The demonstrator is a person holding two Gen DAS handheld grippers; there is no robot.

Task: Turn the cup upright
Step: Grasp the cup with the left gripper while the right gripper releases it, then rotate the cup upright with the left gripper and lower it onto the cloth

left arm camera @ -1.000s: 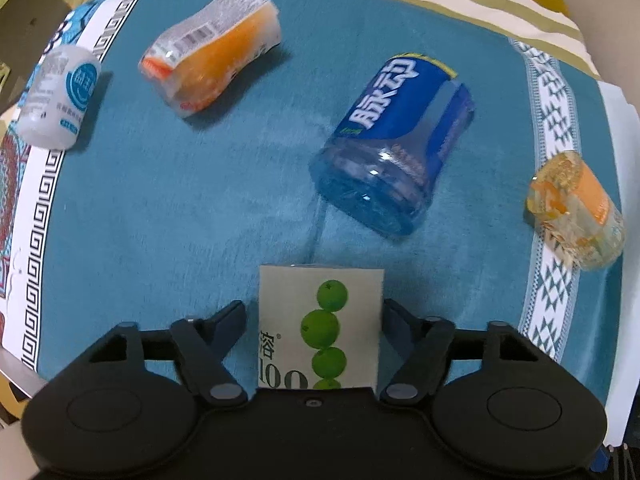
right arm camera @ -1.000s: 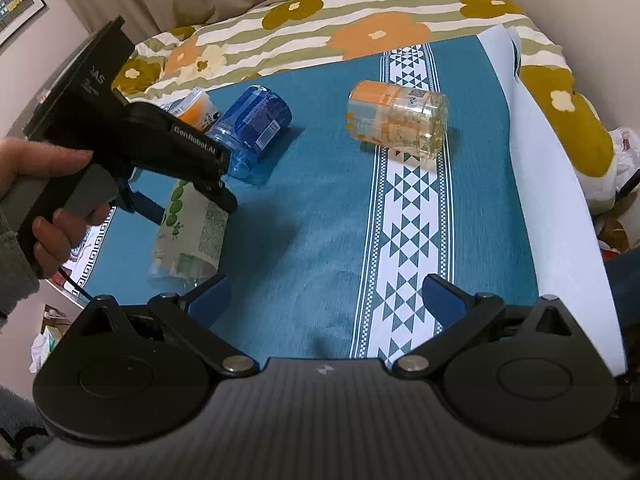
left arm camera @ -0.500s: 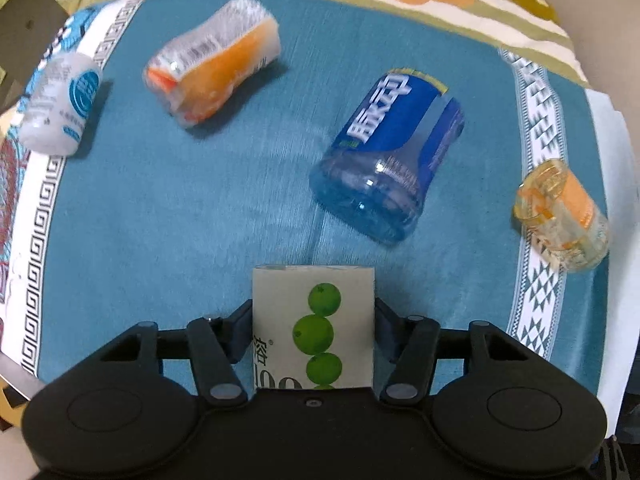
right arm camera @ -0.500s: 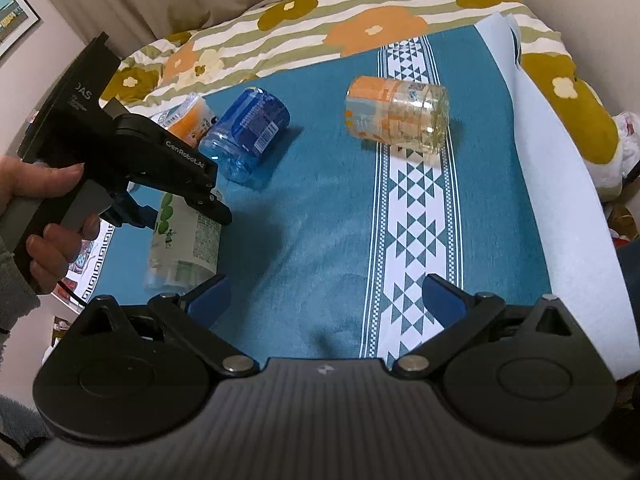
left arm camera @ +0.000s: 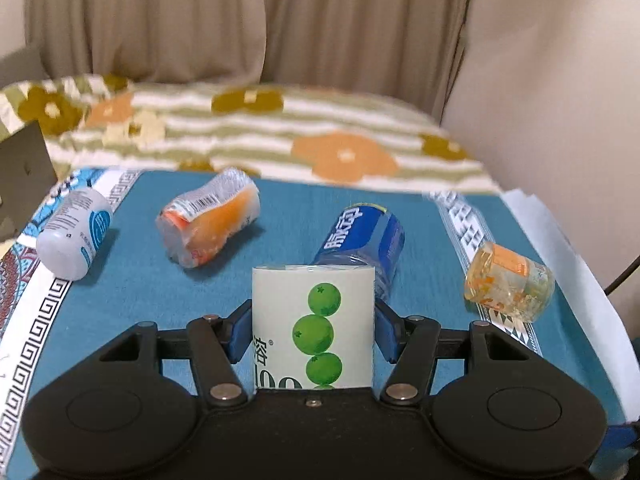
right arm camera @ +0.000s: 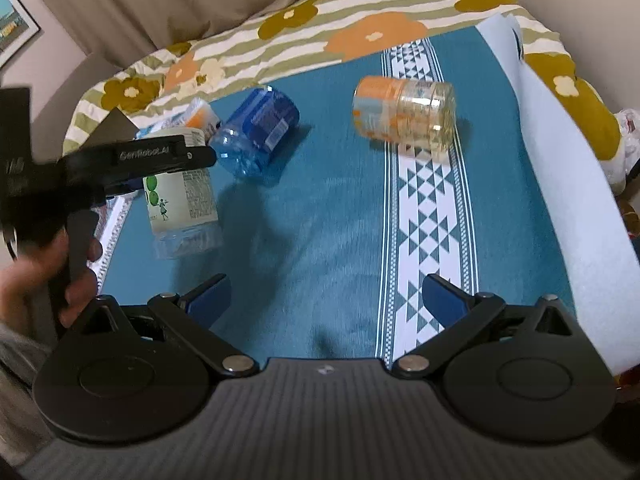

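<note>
My left gripper (left arm camera: 314, 334) is shut on a clear cup with a white label and green dots (left arm camera: 314, 324). In the right wrist view the same cup (right arm camera: 182, 196) stands nearly upright in the left gripper (right arm camera: 160, 158), its clear base down just above the teal cloth (right arm camera: 320, 220). My right gripper (right arm camera: 326, 298) is open and empty, hovering over the cloth near its front edge.
Lying on their sides on the cloth are a blue cup (left arm camera: 362, 240), an orange crumpled cup (left arm camera: 210, 220), a white and blue cup (left arm camera: 74, 234) and a clear orange-labelled cup (left arm camera: 510, 282). A floral blanket (left arm camera: 280, 128) lies behind, with curtains and a wall.
My left gripper has tilted from pointing down to level, turning the held cup from lying to nearly upright. The right gripper has stayed open and moved a little.
</note>
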